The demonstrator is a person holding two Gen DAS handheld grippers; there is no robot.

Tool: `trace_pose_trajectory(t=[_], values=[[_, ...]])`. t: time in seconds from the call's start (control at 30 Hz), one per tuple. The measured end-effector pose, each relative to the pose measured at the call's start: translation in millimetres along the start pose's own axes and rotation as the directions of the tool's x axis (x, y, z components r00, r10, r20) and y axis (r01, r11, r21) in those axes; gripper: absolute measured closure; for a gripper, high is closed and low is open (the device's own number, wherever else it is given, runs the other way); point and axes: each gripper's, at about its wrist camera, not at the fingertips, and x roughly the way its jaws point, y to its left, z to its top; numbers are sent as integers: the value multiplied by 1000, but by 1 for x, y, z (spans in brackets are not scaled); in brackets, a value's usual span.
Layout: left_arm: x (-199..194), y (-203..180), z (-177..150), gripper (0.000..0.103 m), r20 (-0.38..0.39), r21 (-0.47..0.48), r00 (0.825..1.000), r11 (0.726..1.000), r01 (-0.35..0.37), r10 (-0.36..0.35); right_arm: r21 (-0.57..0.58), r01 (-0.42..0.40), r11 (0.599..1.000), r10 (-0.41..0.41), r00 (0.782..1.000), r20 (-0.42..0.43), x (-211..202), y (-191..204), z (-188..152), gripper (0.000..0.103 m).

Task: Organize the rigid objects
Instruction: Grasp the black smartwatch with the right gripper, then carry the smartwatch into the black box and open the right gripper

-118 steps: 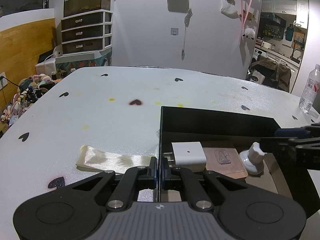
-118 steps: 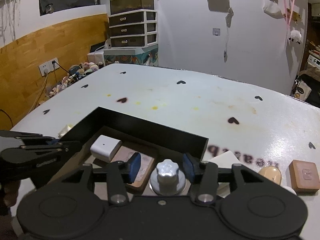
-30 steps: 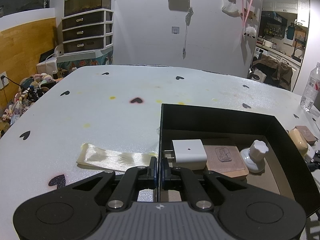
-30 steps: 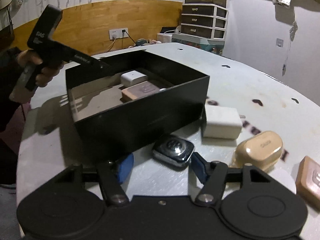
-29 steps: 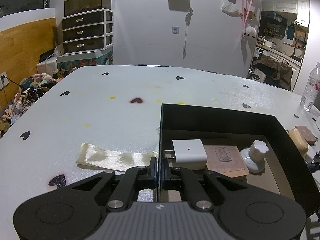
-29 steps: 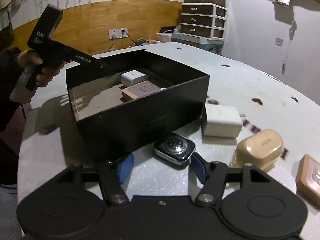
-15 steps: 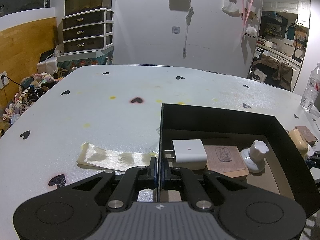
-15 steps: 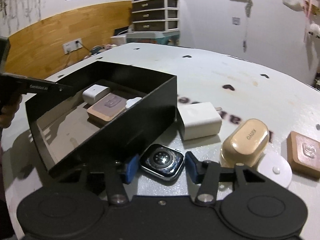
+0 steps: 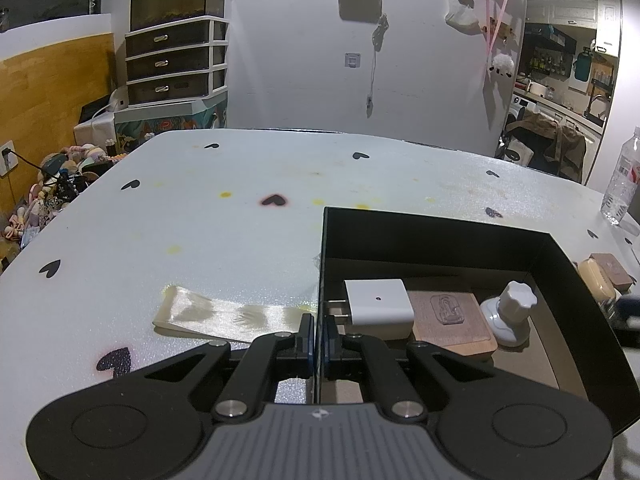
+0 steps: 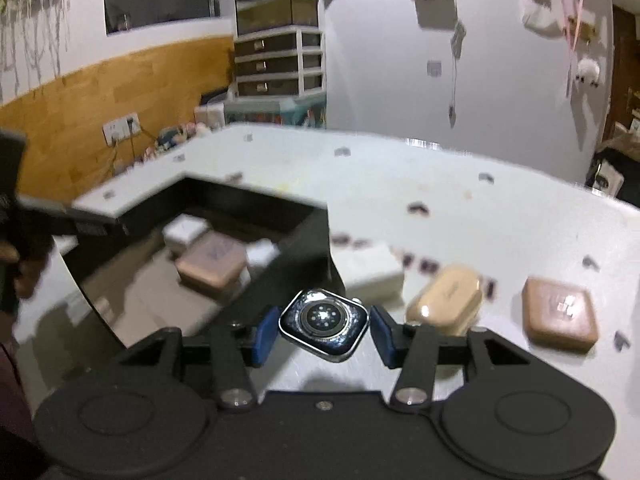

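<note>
a person's right gripper holds a strapless smartwatch body between its blue pads, sensor side up and tilted, lifted clear of the white table just beside the near corner of a black box. its jaws have just been closing and now pinch the watch by its two sides. the view from that wrist is blurred.

the left gripper is clamped narrow on the box's left wall, one pad outside and one inside, steadying it. a person's hand on that tool shows at the left edge of the right wrist view.

inside the box, along its left end, lie a white charger plug, a tan square case with an embossed lid touching it, and a white knobbed piece just beside that.

outside the box on the table sit a white block against the box wall, a beige oval case next to it, and a second tan square case further right. a strip of pale ribbon lies on the table left of the box, and a clear water bottle stands near the far right edge.
</note>
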Motion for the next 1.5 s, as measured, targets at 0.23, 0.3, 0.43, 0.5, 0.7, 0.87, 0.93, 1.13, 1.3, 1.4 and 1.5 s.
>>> trace_pose_trajectory(t=[0.23, 0.3, 0.43, 0.5, 0.7, 0.87, 0.93, 1.13, 1.3, 1.4, 1.5], values=[[1, 0, 0, 99, -8, -2, 1000, 1000, 0, 0, -50, -113, 992, 113, 994, 4, 7, 47, 33, 52], [1, 0, 0, 100, -10, -5, 1000, 1000, 4, -4, -56, -142, 988, 141, 990, -24, 21, 62, 36, 52], [2, 1, 2, 100, -13, -13, 1000, 1000, 12, -12, -24, -182, 983, 179, 980, -81, 52, 86, 37, 52], [1, 2, 2, 100, -13, -14, 1000, 1000, 15, -15, -11, -196, 981, 193, 976, -104, 65, 95, 36, 52], [1, 5, 3, 98, -17, -26, 999, 999, 38, -38, -18, -235, 972, 230, 962, -150, 92, 121, 30, 52], [1, 6, 4, 98, -18, -27, 999, 999, 47, -48, 7, -255, 967, 253, 955, -154, 102, 130, 25, 52], [1, 6, 4, 98, -19, -26, 999, 998, 49, -49, 25, -257, 966, 258, 954, -155, 105, 131, 25, 51], [1, 5, 4, 98, -20, -27, 999, 998, 48, -49, 30, -255, 966, 257, 954, -153, 100, 130, 26, 44], [1, 6, 4, 98, -20, -27, 999, 999, 48, -48, 13, -240, 971, 240, 959, -150, 91, 127, 28, 43], [1, 6, 4, 98, -20, -26, 999, 999, 48, -48, 10, -229, 973, 228, 963, -143, 84, 124, 28, 43], [1, 6, 4, 98, -20, -26, 999, 999, 48, -48, 12, -214, 977, 213, 967, -138, 77, 120, 28, 42]])
